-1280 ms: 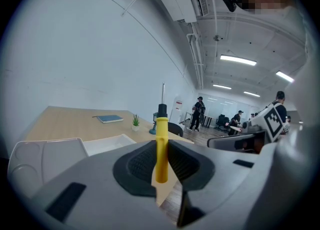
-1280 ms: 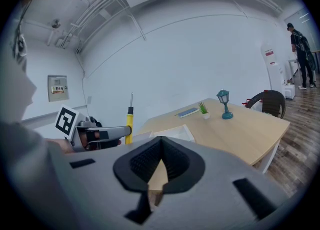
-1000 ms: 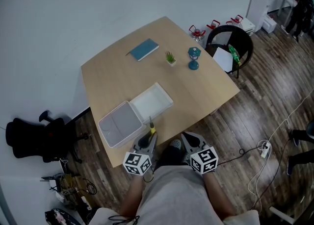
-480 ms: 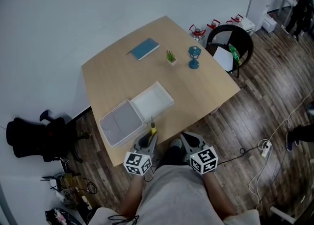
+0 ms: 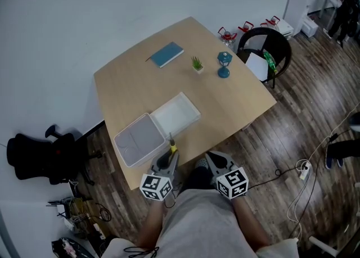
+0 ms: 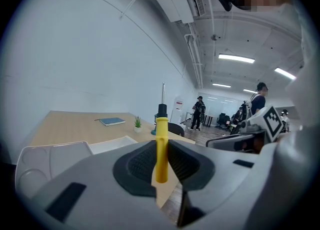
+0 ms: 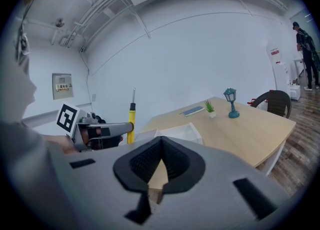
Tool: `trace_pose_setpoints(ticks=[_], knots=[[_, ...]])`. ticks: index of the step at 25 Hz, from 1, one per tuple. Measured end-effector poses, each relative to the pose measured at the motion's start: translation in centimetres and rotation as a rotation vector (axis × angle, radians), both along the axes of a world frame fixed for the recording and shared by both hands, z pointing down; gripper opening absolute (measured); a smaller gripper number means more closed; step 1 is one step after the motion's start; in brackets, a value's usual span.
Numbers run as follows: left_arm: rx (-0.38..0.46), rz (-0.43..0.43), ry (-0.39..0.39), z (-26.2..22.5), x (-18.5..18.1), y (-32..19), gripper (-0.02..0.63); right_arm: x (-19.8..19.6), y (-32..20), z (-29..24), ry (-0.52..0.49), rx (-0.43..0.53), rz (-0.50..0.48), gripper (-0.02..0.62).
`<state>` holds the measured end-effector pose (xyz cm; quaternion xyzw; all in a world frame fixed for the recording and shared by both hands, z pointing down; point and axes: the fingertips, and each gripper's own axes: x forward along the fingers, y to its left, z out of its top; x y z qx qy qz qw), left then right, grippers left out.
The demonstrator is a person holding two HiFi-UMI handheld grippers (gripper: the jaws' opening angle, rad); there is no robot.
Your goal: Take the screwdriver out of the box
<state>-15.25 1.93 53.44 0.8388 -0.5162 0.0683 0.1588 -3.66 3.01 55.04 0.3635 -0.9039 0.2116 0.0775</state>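
My left gripper is shut on the yellow handle of the screwdriver, just off the table's near edge. The screwdriver stands upright between the pads, black collar and metal shaft pointing up, clear of the box. The white box lies open on the table with its grey lid hinged to its left. To the right, my right gripper hangs off the table edge. Its fingertips meet with nothing between them. The right gripper view also shows the screwdriver and the box.
A blue book, a small potted plant and a teal lamp stand at the far side of the wooden table. A black chair is beyond the right corner, an office chair at the left. Cables lie on the floor.
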Motion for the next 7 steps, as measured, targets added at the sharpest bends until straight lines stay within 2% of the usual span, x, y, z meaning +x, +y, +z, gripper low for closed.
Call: trace_pose_setpoints(ticks=[7], knots=[[0.007, -0.018, 0.011, 0.3, -0.8, -0.6, 0.066, -1.5, 0.5, 1.0, 0.027, -0.012, -0.071, 0.0]])
